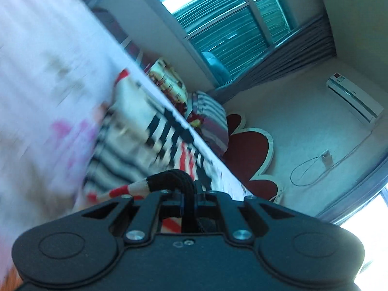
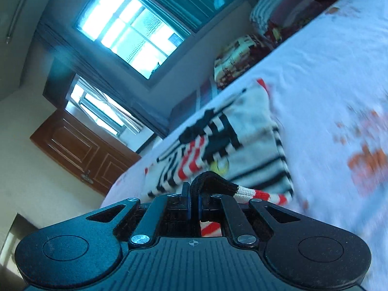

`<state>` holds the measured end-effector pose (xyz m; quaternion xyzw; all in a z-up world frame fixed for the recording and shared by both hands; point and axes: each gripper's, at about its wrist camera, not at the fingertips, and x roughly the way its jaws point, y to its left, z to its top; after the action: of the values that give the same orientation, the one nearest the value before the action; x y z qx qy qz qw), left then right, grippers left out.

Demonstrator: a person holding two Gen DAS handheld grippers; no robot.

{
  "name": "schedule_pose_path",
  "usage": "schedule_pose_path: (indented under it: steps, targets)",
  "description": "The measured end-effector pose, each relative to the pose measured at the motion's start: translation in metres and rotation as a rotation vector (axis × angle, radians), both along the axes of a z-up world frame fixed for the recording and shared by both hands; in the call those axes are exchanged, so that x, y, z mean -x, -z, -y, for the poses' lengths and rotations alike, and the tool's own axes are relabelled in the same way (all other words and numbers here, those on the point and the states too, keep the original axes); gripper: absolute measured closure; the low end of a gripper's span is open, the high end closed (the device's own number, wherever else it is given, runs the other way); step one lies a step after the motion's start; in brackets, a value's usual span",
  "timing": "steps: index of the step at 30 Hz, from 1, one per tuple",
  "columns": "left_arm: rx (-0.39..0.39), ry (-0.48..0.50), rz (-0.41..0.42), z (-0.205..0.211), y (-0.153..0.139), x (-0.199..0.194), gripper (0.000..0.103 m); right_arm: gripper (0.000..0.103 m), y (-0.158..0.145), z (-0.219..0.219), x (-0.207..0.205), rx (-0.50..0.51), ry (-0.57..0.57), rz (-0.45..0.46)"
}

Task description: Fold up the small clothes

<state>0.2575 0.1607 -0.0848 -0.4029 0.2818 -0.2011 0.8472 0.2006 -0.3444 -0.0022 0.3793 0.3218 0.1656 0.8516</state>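
A small knitted garment [image 1: 135, 131] [image 2: 230, 140], white with black and red stripes, lies on the white bed sheet [image 1: 48, 48] [image 2: 327, 77]. My left gripper [image 1: 191, 189] is shut on its black ribbed edge, with a red-and-white striped band trailing off to the left. My right gripper [image 2: 194, 194] is shut on another part of the same black edge, its striped band running off to the right. Both views are tilted and blurred. The held edge is lifted above the rest of the garment.
Pillows and folded bedding [image 1: 208, 118] [image 2: 242, 60] are stacked at the far side of the bed. A red headboard [image 1: 249, 152], a window [image 1: 218, 24] [image 2: 133, 31], a wooden door [image 2: 80, 150] and a wall air conditioner [image 1: 351, 97] surround it.
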Motion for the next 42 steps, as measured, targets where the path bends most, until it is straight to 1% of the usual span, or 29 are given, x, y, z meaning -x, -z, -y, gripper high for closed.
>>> schedule_pose_path:
  steps: [3, 5, 7, 10, 15, 18, 20, 22, 23, 24, 25, 26, 27, 28, 29, 30, 31, 32, 33, 35, 37, 39, 40, 41, 42]
  targets:
    - [-0.031, -0.001, 0.023, 0.011, -0.013, -0.045, 0.098, 0.099, -0.007, 0.004, -0.045, 0.010, 0.003, 0.014]
    - [-0.046, -0.004, 0.034, 0.009, -0.020, -0.071, 0.098, 0.099, -0.007, 0.007, -0.076, 0.020, 0.007, 0.014]
    - [-0.064, -0.008, 0.037, 0.011, -0.024, -0.101, 0.098, 0.099, -0.003, 0.011, -0.110, 0.010, 0.003, 0.016]
    - [-0.090, -0.003, 0.024, 0.014, -0.023, -0.143, 0.098, 0.099, 0.008, 0.017, -0.158, -0.011, -0.001, -0.001]
    - [-0.166, 0.029, -0.021, 0.019, -0.010, -0.200, 0.098, 0.099, 0.041, 0.026, -0.231, -0.051, -0.003, -0.057]
    - [-0.201, 0.030, -0.054, 0.020, 0.003, -0.228, 0.098, 0.099, 0.060, 0.028, -0.264, -0.054, -0.015, -0.084]
    - [-0.207, 0.024, -0.082, 0.019, 0.013, -0.244, 0.098, 0.099, 0.075, 0.027, -0.283, -0.049, -0.022, -0.111]
    - [-0.238, 0.010, -0.115, 0.021, 0.024, -0.260, 0.097, 0.098, 0.092, 0.027, -0.301, -0.043, -0.022, -0.142]
    - [-0.260, 0.003, -0.123, 0.022, 0.028, -0.264, 0.092, 0.098, 0.098, 0.027, -0.307, -0.039, -0.016, -0.133]
    - [-0.300, -0.016, -0.131, 0.023, 0.031, -0.268, 0.091, 0.097, 0.102, 0.027, -0.310, -0.031, -0.006, -0.105]
    - [-0.328, -0.044, -0.129, 0.025, 0.032, -0.271, 0.085, 0.091, 0.104, 0.026, -0.311, -0.012, 0.006, -0.081]
    - [-0.332, -0.066, -0.111, 0.025, 0.033, -0.270, 0.072, 0.063, 0.105, 0.025, -0.311, 0.007, 0.019, -0.061]
    - [-0.329, -0.080, -0.085, 0.025, 0.032, -0.269, 0.057, 0.024, 0.103, 0.024, -0.307, 0.041, 0.046, -0.033]
    - [-0.350, -0.114, -0.056, 0.025, 0.028, -0.266, 0.020, 0.016, 0.101, 0.025, -0.304, 0.074, 0.082, 0.003]
    - [-0.378, -0.155, -0.022, 0.025, 0.024, -0.261, 0.011, 0.015, 0.100, 0.027, -0.301, 0.085, 0.100, 0.031]
    - [-0.380, -0.156, 0.010, 0.024, 0.022, -0.259, 0.018, 0.015, 0.099, 0.029, -0.299, 0.093, 0.096, 0.038]
    - [-0.376, -0.132, 0.011, 0.023, 0.021, -0.260, 0.034, 0.016, 0.097, 0.027, -0.296, 0.117, 0.080, 0.042]
    - [-0.390, -0.103, -0.009, 0.024, 0.021, -0.264, 0.046, 0.020, 0.096, 0.025, -0.296, 0.142, 0.054, 0.049]
    - [-0.420, -0.071, -0.024, 0.027, 0.022, -0.269, 0.049, 0.031, 0.094, 0.020, -0.297, 0.169, 0.017, 0.054]
    - [-0.494, -0.013, -0.046, 0.035, 0.023, -0.278, 0.050, 0.039, 0.094, 0.008, -0.303, 0.240, -0.045, 0.040]
    - [-0.575, 0.042, -0.090, 0.046, 0.027, -0.287, 0.050, 0.040, 0.097, -0.007, -0.308, 0.311, -0.088, 0.030]
    - [-0.660, 0.061, -0.081, 0.057, 0.029, -0.289, 0.052, 0.041, 0.103, -0.026, -0.315, 0.421, -0.137, 0.002]
    - [-0.709, 0.068, -0.071, 0.063, 0.030, -0.287, 0.055, 0.042, 0.109, -0.038, -0.316, 0.483, -0.159, 0.001]
    - [-0.759, 0.067, -0.058, 0.069, 0.029, -0.285, 0.070, 0.051, 0.111, -0.048, -0.315, 0.551, -0.175, 0.008]
    - [-0.789, 0.066, -0.044, 0.075, 0.030, -0.284, 0.077, 0.075, 0.116, -0.060, -0.312, 0.624, -0.180, 0.025]
